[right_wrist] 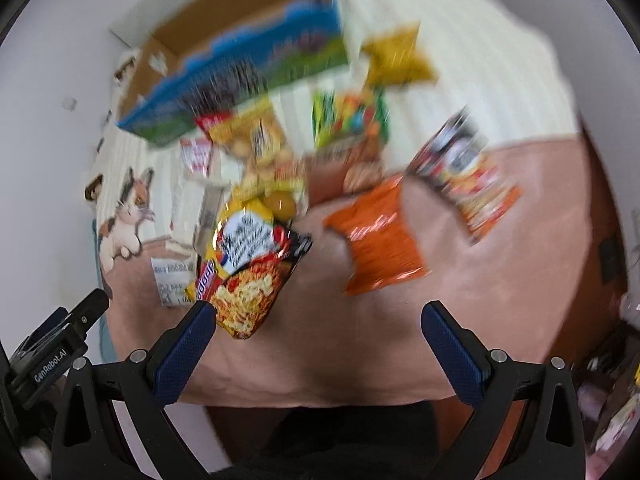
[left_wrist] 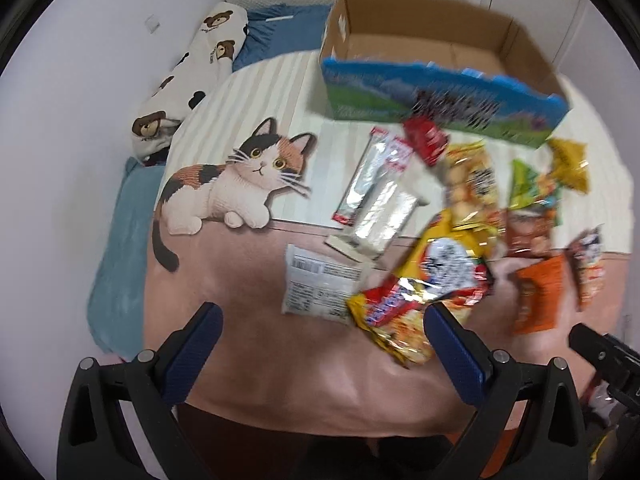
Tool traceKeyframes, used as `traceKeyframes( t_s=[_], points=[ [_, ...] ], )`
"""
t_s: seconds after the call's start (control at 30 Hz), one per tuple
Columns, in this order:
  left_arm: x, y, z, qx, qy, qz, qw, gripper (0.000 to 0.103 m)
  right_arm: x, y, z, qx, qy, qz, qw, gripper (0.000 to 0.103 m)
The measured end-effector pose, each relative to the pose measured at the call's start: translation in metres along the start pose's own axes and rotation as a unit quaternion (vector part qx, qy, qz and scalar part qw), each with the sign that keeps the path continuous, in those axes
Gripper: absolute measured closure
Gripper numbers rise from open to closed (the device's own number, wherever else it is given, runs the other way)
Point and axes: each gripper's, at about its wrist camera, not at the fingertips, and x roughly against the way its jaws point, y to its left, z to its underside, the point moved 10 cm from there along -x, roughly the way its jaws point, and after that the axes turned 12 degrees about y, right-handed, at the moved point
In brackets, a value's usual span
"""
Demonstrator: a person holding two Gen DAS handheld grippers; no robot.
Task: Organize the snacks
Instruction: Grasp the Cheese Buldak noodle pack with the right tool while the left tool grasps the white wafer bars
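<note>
Several snack packs lie scattered on a cat-print blanket (left_wrist: pixel 240 272). A noodle packet (left_wrist: pixel 404 316) lies closest, also in the right wrist view (right_wrist: pixel 248 280). An orange bag (right_wrist: pixel 380 240), a silver wrapper (left_wrist: pixel 380 208) and a white labelled pack (left_wrist: pixel 316 284) lie around it. An open cardboard box (left_wrist: pixel 432 52) with a blue-green printed side stands at the far edge; it also shows in the right wrist view (right_wrist: pixel 240 64). My left gripper (left_wrist: pixel 322 328) is open and empty above the near blanket. My right gripper (right_wrist: pixel 318 326) is open and empty too. Both views are blurred.
A bear-print pillow (left_wrist: pixel 192 76) and a blue pillow (left_wrist: pixel 280 28) lie at the back left by the wall. The blanket's front edge (left_wrist: pixel 320 420) runs just beyond the fingers. The other gripper's body shows at the right edge of the left wrist view (left_wrist: pixel 608 360).
</note>
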Motion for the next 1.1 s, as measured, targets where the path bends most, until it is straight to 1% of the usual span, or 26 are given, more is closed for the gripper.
traceKeyframes(
  t_s=[0.1,0.2,0.33,0.43,0.47,0.53,0.6,0.63,0.67,0.7,0.73,0.77,0.8,0.83,0.9,1.03,1.1],
  points=[
    [-0.016,0.005,-0.011,-0.007,-0.001,-0.031,0.9995,0.000,-0.049,0.013,-0.011,-0.030,0.051,-0.044,0.997,0.000],
    [-0.030,0.014,-0.021,-0.021,-0.007,-0.070,0.9973,0.000,-0.093,0.035,-0.023,-0.062,0.094,-0.082,0.990,0.000],
    [-0.044,0.032,-0.030,-0.036,-0.019,-0.117,0.9923,0.000,-0.132,0.056,-0.037,-0.094,0.106,-0.085,0.986,0.000],
    [-0.050,0.048,-0.035,-0.040,-0.028,-0.138,0.9892,0.000,-0.157,0.069,-0.044,-0.127,0.112,-0.087,0.982,0.000],
    [-0.053,0.052,-0.036,-0.041,-0.026,-0.139,0.9891,0.000,-0.161,0.072,-0.047,-0.133,0.110,-0.084,0.981,0.000],
    [-0.060,0.057,-0.037,-0.041,-0.021,-0.135,0.9898,0.000,-0.171,0.080,-0.051,-0.138,0.115,-0.070,0.981,0.000],
    [-0.066,0.062,-0.040,-0.044,-0.018,-0.131,0.9903,0.000,-0.181,0.084,-0.052,-0.144,0.118,-0.040,0.982,0.000],
    [-0.067,0.063,-0.041,-0.047,-0.019,-0.127,0.9906,0.000,-0.184,0.084,-0.053,-0.141,0.116,-0.024,0.983,0.002],
    [-0.068,0.064,-0.043,-0.049,-0.021,-0.122,0.9911,0.000,-0.185,0.086,-0.054,-0.136,0.113,-0.015,0.984,0.007],
    [-0.069,0.064,-0.044,-0.053,-0.021,-0.115,0.9917,0.000,-0.184,0.086,-0.055,-0.126,0.109,-0.007,0.986,0.009],
    [-0.070,0.063,-0.046,-0.057,-0.022,-0.105,0.9926,0.000,-0.182,0.088,-0.056,-0.110,0.107,0.003,0.988,0.015],
    [-0.070,0.061,-0.046,-0.061,-0.022,-0.098,0.9931,0.000,-0.178,0.087,-0.056,-0.093,0.105,0.018,0.990,0.017],
    [-0.072,0.058,-0.048,-0.067,-0.020,-0.086,0.9938,0.000,-0.175,0.087,-0.056,-0.081,0.104,0.036,0.991,0.017],
    [-0.073,0.054,-0.048,-0.071,-0.018,-0.076,0.9944,0.000,-0.172,0.085,-0.053,-0.046,0.112,0.070,0.990,0.018],
    [-0.074,0.045,-0.050,-0.081,-0.015,-0.058,0.9949,0.000,-0.162,0.079,-0.057,-0.012,0.102,0.109,0.989,0.019],
    [-0.081,0.013,-0.058,-0.108,0.007,-0.005,0.9941,0.000,-0.144,0.074,-0.068,0.034,0.086,0.156,0.983,0.023],
    [-0.088,-0.003,-0.065,-0.125,0.020,0.016,0.9919,0.000,-0.136,0.073,-0.074,0.041,0.080,0.166,0.982,0.023]
  ],
)
